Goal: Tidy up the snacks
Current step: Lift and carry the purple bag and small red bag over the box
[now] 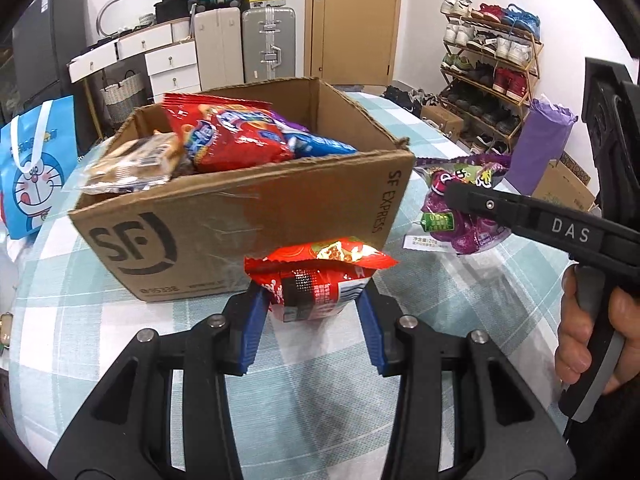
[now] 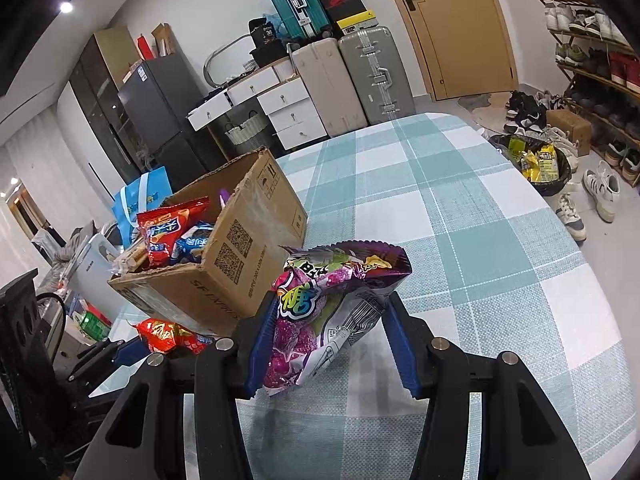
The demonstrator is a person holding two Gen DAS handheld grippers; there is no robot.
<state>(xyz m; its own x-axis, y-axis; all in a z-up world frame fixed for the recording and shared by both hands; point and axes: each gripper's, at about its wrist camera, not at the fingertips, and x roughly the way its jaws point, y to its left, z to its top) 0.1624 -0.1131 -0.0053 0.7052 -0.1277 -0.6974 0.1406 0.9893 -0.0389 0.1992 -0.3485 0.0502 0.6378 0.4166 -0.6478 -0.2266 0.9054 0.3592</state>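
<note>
Red foil of a snack packet [image 1: 316, 280] is being pinched by the left claw [image 1: 314, 316] just before the cardboard box [image 1: 248, 216]. A purple candy bag [image 2: 332, 312] is being gripped by the right claw [image 2: 328, 344] above the checked worktop [image 2: 480, 240]. The packets' lower ends are being hidden behind the blue pads.

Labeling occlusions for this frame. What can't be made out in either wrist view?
- Cardboard box bottom contents: both views, hidden by the box walls and the top snack packs.
- Red snack packet lower part: left wrist view, covered by the left gripper fingers.
- Purple candy bag front print: right wrist view, crumpled and partly behind the right gripper.
- Small print on the packets: too small.
</note>
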